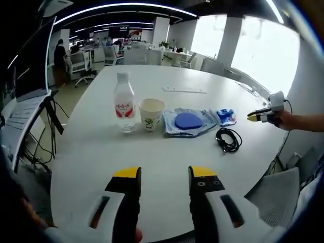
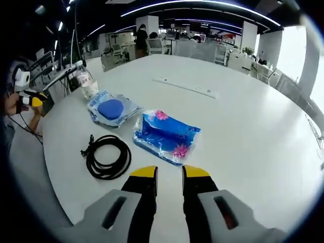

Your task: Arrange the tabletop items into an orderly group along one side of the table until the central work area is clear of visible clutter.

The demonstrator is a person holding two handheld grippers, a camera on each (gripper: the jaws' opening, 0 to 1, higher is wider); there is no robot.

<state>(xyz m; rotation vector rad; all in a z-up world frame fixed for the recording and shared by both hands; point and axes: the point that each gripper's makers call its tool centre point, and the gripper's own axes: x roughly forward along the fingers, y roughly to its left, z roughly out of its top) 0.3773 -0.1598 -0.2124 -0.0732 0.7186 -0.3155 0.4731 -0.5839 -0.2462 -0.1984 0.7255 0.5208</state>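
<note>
On the white table (image 1: 167, 162) a water bottle (image 1: 124, 108) with a red label, a paper cup (image 1: 151, 113), a clear bag with a blue disc (image 1: 187, 122) and a blue flowered packet (image 1: 226, 116) lie in a rough row. A coiled black cable (image 1: 228, 139) lies just in front of the packet. My left gripper (image 1: 164, 174) hovers open over the near table edge, holding nothing. My right gripper (image 2: 169, 173) is open just short of the packet (image 2: 166, 134), with the cable (image 2: 107, 156) to its left. Beyond them lie the bag (image 2: 111, 109), cup (image 2: 90, 89) and bottle (image 2: 82, 75).
A flat white strip (image 2: 185, 87) lies further out on the table (image 2: 243, 131). The right gripper (image 1: 260, 115), in a hand, shows at the table's edge, and the left gripper (image 2: 31, 98) shows likewise. Office chairs, desks and a laptop stand (image 1: 30, 96) surround the table.
</note>
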